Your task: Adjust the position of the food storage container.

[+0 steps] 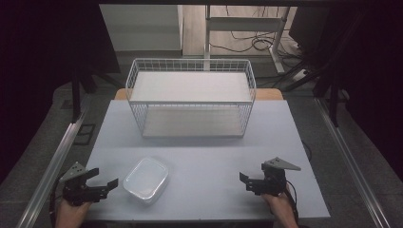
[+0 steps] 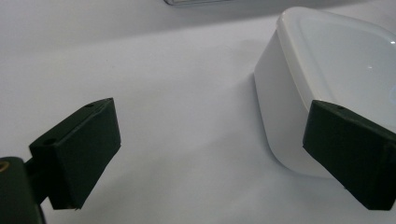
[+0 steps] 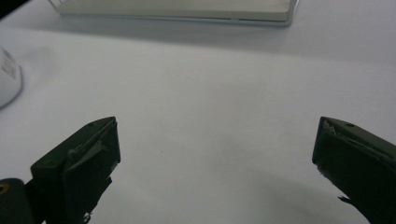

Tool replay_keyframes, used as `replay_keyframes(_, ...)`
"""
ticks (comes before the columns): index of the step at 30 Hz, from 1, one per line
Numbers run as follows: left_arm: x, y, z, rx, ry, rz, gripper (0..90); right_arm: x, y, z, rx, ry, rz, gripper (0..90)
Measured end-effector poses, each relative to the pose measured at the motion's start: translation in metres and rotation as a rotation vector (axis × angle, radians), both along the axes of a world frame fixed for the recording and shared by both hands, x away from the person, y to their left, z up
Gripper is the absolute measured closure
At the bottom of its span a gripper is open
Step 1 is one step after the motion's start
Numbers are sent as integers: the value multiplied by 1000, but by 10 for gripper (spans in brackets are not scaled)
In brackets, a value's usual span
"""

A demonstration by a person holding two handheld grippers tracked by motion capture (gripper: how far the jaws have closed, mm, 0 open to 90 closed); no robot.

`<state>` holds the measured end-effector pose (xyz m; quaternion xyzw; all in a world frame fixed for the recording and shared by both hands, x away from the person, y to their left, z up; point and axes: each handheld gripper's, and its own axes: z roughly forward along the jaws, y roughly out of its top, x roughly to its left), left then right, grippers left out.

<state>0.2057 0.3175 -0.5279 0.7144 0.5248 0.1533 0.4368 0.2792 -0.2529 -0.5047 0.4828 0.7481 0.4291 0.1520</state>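
A clear plastic lidded container [image 1: 146, 179] lies on the pale table [image 1: 204, 128] near its front left. My left gripper [image 1: 103, 179] rests just left of it, open, with nothing between its jaws. In the left gripper view the container [image 2: 322, 79] sits at the right, beside and partly behind the right jaw. My right gripper [image 1: 248, 181] stands open over bare table at the front right, well apart from the container, whose edge [image 3: 8, 79] shows at the left of the right gripper view.
A white wire basket [image 1: 191, 97] with a flat white board across its top stands at the back middle of the table; its base [image 3: 173, 11] shows in the right gripper view. Metal rails [image 1: 52, 166] run along both sides of the table.
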Motion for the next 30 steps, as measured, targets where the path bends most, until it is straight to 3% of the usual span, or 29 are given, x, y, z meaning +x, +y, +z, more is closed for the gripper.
replay_keyframes(2, -1, 0, 0, -1, -1, -3, 44, 1, 1, -1, -11, -25, 10, 0)
replay_keyframes(4, -2, -1, 0, 3, 4, -8, 44, 0, 5, -2, -52, -41, 32, 0)
replay_keyframes(8, -3, -5, 1, 16, 8, -33, 42, -2, 11, -2, -101, -52, 75, 0)
replay_keyframes(19, -11, -14, 4, 58, 7, -75, 96, 0, 9, -2, -85, -33, 92, 0)
replay_keyframes(27, -28, -29, 12, 57, 1, -145, 317, -1, 11, 0, -94, -44, 91, 0)
replay_keyframes(30, -36, -37, 15, 70, 24, -163, 428, -2, 13, 2, -101, -53, 95, 0)
